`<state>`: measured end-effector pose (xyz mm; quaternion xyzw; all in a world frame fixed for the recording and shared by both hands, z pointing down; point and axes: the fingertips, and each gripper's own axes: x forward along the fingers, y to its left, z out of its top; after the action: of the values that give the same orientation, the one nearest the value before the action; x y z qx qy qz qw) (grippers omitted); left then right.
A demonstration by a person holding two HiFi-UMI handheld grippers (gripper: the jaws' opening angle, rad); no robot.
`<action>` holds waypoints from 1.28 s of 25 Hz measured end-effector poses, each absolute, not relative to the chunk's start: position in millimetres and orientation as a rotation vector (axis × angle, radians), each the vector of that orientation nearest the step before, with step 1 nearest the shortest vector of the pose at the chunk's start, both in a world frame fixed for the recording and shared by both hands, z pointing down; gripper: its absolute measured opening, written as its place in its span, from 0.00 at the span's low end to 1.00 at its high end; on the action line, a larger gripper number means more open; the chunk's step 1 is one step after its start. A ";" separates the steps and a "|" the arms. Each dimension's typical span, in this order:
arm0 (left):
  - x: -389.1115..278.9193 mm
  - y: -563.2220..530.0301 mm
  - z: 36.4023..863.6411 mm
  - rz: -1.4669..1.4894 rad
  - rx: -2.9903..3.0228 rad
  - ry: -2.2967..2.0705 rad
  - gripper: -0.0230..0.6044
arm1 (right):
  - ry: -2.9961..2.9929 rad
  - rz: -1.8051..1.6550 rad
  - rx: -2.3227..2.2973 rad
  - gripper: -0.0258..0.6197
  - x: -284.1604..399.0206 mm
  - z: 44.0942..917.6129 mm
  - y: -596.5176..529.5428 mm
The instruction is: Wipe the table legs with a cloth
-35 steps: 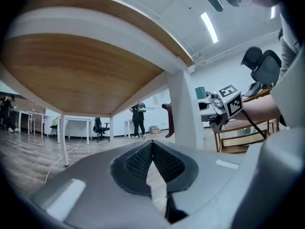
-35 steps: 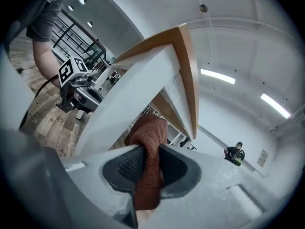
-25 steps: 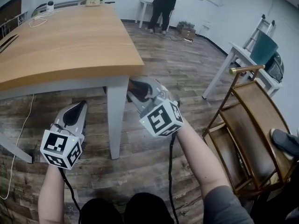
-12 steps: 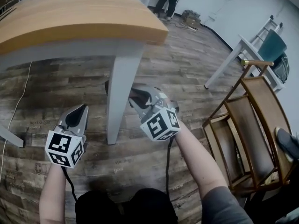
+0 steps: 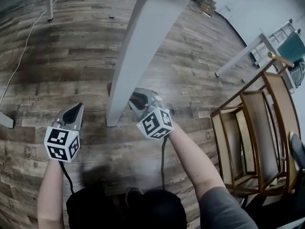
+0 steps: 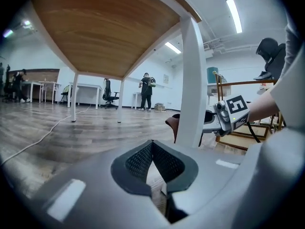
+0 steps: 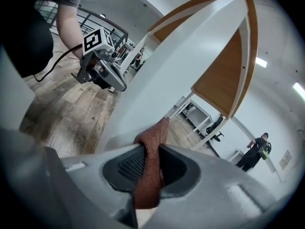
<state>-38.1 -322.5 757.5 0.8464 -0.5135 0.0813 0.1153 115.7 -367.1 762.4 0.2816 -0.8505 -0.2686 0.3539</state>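
Wood-plank floor [image 5: 57, 56] fills my head view now; a second ago the counter top did, so I've ducked to wipe the lower leg [image 5: 131, 61]. Right tongs [image 5: 135, 99] pinch the rust cloth [image 7: 148, 171] against it (near the foot). Left tongs [image 5: 71, 113] are closed and empty, just beside.

Left gripper [image 6: 152, 143] closed and empty; right gripper [image 7: 151, 150] pinching a cloth [image 7: 147, 178].
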 end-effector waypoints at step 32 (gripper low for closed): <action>-26.7 -291.6 901.4 0.358 2.335 -1.378 0.07 | -2.033 -0.280 0.709 0.14 134.4 962.2 -361.3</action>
<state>-26.7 -291.6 901.4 0.8361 -0.4936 0.1283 0.2019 134.4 -361.3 962.2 0.2888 -0.8283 -0.1141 0.4663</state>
